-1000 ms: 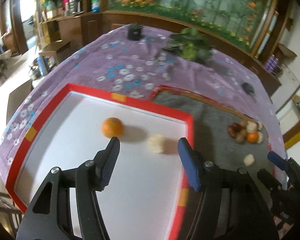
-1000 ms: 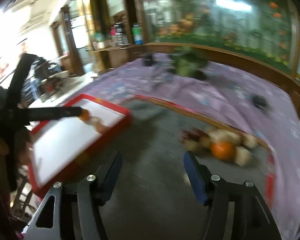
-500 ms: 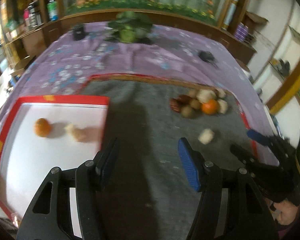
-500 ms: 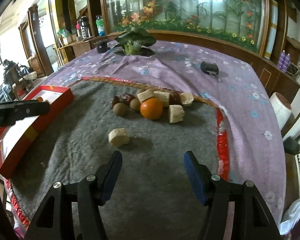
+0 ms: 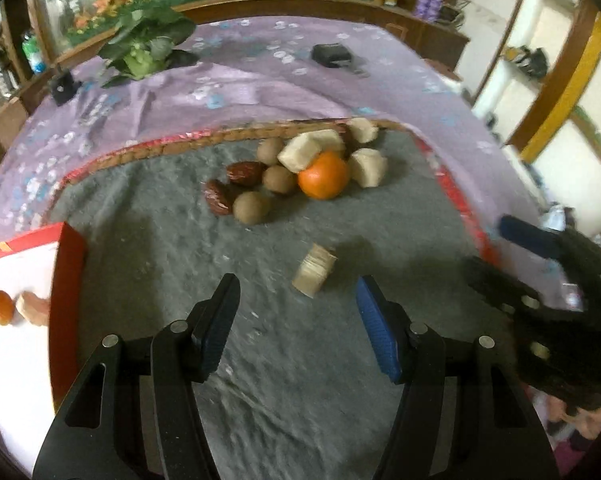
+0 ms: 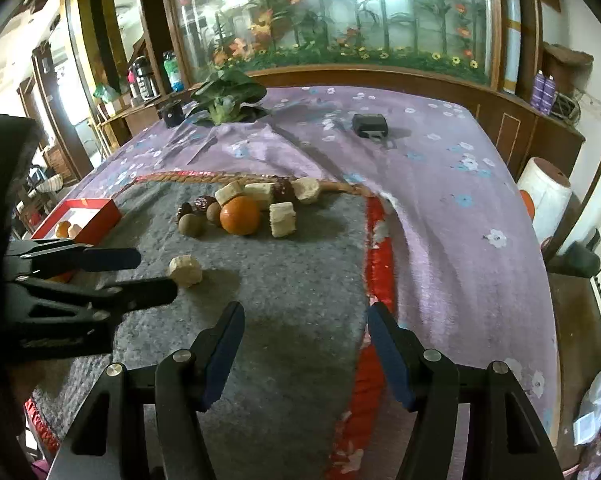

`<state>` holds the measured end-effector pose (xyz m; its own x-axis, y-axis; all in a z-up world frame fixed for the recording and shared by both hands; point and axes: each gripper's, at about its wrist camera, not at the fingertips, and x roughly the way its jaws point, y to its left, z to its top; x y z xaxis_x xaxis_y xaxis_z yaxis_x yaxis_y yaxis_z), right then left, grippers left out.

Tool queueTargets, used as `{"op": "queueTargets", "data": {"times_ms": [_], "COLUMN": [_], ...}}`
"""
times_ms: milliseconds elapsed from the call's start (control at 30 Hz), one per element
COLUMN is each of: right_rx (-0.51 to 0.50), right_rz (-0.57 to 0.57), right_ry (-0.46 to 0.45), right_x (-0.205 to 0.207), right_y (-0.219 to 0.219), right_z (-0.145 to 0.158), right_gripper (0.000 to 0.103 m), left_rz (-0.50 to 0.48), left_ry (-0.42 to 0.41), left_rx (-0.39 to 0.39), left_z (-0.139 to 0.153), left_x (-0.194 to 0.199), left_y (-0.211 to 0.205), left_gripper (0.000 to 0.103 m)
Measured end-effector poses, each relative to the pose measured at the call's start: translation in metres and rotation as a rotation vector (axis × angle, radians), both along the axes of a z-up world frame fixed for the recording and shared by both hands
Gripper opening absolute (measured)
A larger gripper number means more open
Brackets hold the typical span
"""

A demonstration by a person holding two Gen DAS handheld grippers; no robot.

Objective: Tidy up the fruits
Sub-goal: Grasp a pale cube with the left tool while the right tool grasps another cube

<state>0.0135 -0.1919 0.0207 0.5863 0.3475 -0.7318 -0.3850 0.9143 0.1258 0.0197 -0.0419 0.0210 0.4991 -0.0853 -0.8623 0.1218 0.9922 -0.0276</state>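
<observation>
Grey felt mat [image 5: 148, 240] carries the fruit pile [image 5: 300, 168] at its far edge | pale chunk [image 5: 314, 270] lies alone just ahead of left gripper [image 5: 296, 320], fingers spread, empty | right gripper [image 6: 304, 350] spread, empty, near mat's right edge | only right view shows the red tray [image 6: 96, 220] beyond the mat's left edge, holding two pieces.

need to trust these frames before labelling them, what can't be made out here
- Red tray: left wrist view, mostly cut off by the left edge; the orange and pale piece inside are blurred.
- Same tray: right wrist view, partly hidden behind the left hand-held gripper.
- Dark fruits in the pile: right wrist view, too small to identify.
- Right hand-held gripper: left wrist view, blurred.
</observation>
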Motion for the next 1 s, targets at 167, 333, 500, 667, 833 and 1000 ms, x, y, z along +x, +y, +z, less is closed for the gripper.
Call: {"op": "queueTargets", "data": {"times_ms": [167,333,500,667,833,1000], "right_rx": [0.024,0.035,0.053,0.037,0.030,0.008], "right_rz": [0.006,0.028,0.037,0.058,0.077,0.121], "right_ry": [0.009,0.011,0.025,0.015,-0.012,-0.012], "right_x": [0.002,0.004,0.007,0.009,0.022,0.052], "right_y": [-0.003,0.001,0.004,0.010,0.015,0.029], "right_z": [-0.003,-0.004,-0.007,-0.005,0.002,0.002], "right_gripper": [0.063,0.063,0.063,0.063,0.063,0.063], "left_rz": [0.092,0.139,0.055,0.011,0.009,0.012], "left_ry": [0.005,0.013,0.023,0.044,0.032,0.025], "left_rx": [0.030,-0.012,-0.052,-0.049,-0.033,-0.052], "left_z": [-0.006,-0.003,-0.003,-0.011,-0.017,-0.015], "left_x": [0.009,0.008,0.004,0.012,0.018,0.016], "left_y": [0.022,0.043,0.028,0.009,0.004,0.014], "left_gripper": [0.061,0.061,0.061,0.060,0.045,0.025]}}
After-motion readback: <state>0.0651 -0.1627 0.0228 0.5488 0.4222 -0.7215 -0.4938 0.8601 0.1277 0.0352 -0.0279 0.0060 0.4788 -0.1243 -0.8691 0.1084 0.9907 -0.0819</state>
